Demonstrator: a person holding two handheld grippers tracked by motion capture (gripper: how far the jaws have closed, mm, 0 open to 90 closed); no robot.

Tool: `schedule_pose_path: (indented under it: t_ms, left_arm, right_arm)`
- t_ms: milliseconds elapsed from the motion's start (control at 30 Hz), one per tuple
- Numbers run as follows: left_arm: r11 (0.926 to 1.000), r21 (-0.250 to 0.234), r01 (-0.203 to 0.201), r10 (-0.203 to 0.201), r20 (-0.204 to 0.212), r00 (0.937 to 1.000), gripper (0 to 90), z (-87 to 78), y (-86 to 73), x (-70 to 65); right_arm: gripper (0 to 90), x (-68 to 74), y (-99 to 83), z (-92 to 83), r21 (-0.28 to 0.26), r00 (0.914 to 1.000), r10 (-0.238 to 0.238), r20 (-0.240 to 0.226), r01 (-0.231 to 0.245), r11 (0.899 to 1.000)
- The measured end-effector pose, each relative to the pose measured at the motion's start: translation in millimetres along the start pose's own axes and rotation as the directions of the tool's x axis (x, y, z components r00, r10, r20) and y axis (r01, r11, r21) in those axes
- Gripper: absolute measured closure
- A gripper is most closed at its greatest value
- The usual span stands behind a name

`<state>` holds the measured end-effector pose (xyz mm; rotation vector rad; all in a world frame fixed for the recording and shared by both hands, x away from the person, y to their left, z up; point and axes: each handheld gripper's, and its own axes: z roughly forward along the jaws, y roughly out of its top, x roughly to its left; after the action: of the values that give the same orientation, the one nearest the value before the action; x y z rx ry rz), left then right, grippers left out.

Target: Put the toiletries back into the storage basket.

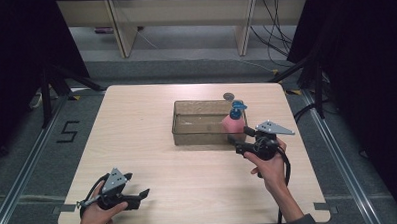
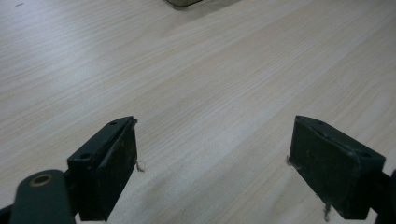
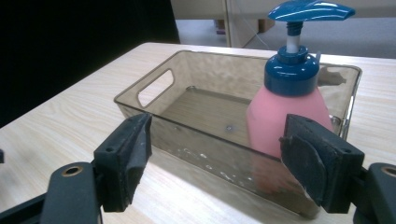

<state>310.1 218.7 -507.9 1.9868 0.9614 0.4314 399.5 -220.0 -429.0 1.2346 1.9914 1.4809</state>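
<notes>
Two open grippers under my remote watch: the left [image 1: 139, 196] idles at lower left, the right [image 3: 215, 161] gapes before the bin [image 3: 154, 81] at centre, where the bottle [image 3: 287, 112] stands upright inside, and a careless nudge could topple it.

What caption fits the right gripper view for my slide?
Open right gripper faces a clear bin holding an upright pink pump bottle.

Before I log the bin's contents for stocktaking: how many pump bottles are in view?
1. A pink plastic pump bottle with a blue dispenser head stands upright inside the clear brownish plastic bin, at its right end in the high view. Nothing seems hidden.
</notes>
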Motion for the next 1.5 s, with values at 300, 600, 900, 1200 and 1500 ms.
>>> schedule_pose_path:
  t_ms: [300,600,900,1200,1500]
  left_arm:
    - [0.9992,0.022,-0.032,0.032,-0.009,0.9994,14.8,0.6,0.6,0.0]
    - [0.9997,0.010,-0.024,0.024,-0.002,0.9997,14.8,0.2,0.7,-1.4]
    - [0.9995,0.007,-0.030,0.030,0.001,0.9996,14.8,-1.2,0.0,-2.9]
    - [0.9987,0.020,-0.046,0.046,0.001,0.9989,14.9,-2.5,0.4,-1.4]
    - [0.9996,0.001,-0.028,0.028,0.002,0.9996,14.8,-0.7,-0.4,-2.8]
  right_arm:
    - [25.5,2.5,-7.5,-1.5,0.009,0.9995,-0.012,-0.030,0.012,1.000]
    - [25.5,6.6,-12.6,-7.4,0.019,0.9990,0.001,-0.045,0.000,1.000]
    - [25.5,10.8,-16.5,-10.4,0.016,0.9986,-0.021,-0.049,0.022,1.000]
    - [25.5,11.5,-21.1,-14.1,0.020,0.9990,-0.016,-0.041,0.017,1.000]
    - [25.5,12.6,-26.3,-21.5,0.020,0.9983,-0.031,-0.050,0.032,0.999]
